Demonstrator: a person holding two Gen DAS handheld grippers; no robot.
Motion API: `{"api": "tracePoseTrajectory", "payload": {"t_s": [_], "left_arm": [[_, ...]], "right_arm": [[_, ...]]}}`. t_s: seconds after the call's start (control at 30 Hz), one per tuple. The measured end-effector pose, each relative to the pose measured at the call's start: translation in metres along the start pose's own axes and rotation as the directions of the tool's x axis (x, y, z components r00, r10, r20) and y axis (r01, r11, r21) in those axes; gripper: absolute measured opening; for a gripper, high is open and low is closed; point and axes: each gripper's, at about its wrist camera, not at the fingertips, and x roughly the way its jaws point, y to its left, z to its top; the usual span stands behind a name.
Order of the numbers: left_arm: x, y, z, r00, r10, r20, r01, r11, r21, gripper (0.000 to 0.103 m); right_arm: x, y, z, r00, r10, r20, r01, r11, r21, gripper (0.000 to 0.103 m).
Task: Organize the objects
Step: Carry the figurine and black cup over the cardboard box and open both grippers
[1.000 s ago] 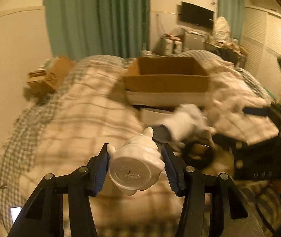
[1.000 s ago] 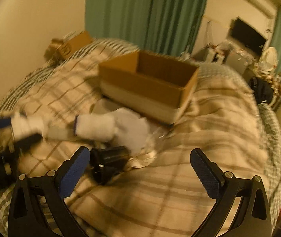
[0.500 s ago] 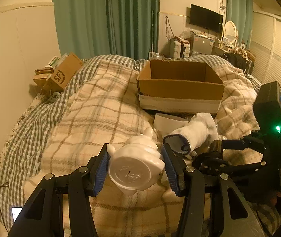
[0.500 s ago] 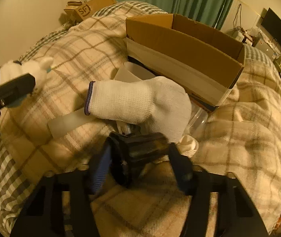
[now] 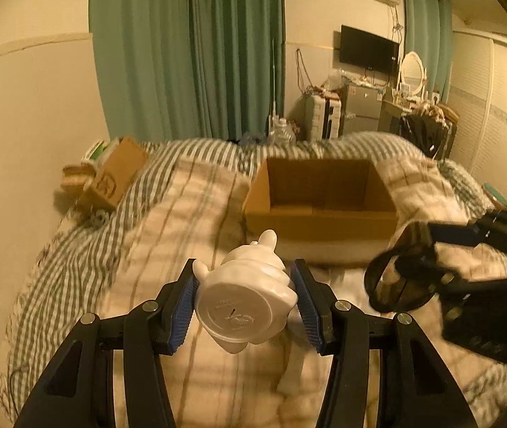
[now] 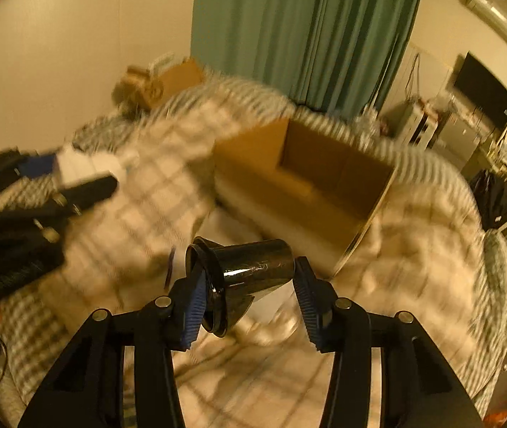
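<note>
Carry step: left claw (image 5: pixel 244 301) clamps white figurine (image 5: pixel 246 303); right claw (image 6: pixel 250 301), jaws just closed, grips black cup (image 6: pixel 242 274). Next: both into cardboard box (image 5: pixel 321 210) at 12 o'clock.

A dark glossy cup (image 6: pixel 250 274) is clamped on its side between the blue pads of the right gripper (image 6: pixel 248 308), above a plaid blanket (image 6: pixel 414 249). An open cardboard box (image 6: pixel 310 178) is located beyond. The left gripper (image 6: pixel 39 192) is visible at left, blurred.
</note>
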Motion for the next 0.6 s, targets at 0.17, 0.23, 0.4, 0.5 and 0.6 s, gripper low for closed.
{"api": "tracePoseTrajectory", "payload": {"t_s": [0.17, 0.23, 0.4, 0.5, 0.6], "left_arm": [[0.02, -0.006, 0.045, 0.999, 0.023, 0.036, -0.023, 1.0, -0.004, 0.053], [0.032, -0.009, 0.064, 0.998, 0.003, 0.057, -0.003, 1.0, -0.006, 0.053], [0.085, -0.019, 0.103, 0.998, -0.029, 0.054, 0.028, 1.0, 0.004, 0.053], [0.12, -0.027, 0.111, 0.999, -0.025, 0.041, 0.024, 0.999, 0.029, 0.053], [0.149, -0.035, 0.11, 0.999, -0.036, 0.021, 0.035, 0.998, 0.049, 0.053]], "right_arm": [[-0.02, -0.029, 0.057, 0.995, -0.045, 0.093, 0.046, 0.999, -0.003, 0.046], [-0.019, -0.043, 0.081, 0.992, -0.06, 0.111, 0.06, 0.998, 0.003, 0.045], [0.008, -0.076, 0.126, 0.99, -0.091, 0.112, 0.088, 0.996, 0.028, 0.045], [0.04, -0.096, 0.14, 0.991, -0.102, 0.086, 0.098, 0.994, 0.041, 0.045], [0.075, -0.11, 0.143, 0.994, -0.101, 0.052, 0.098, 0.994, 0.057, 0.045]]}}
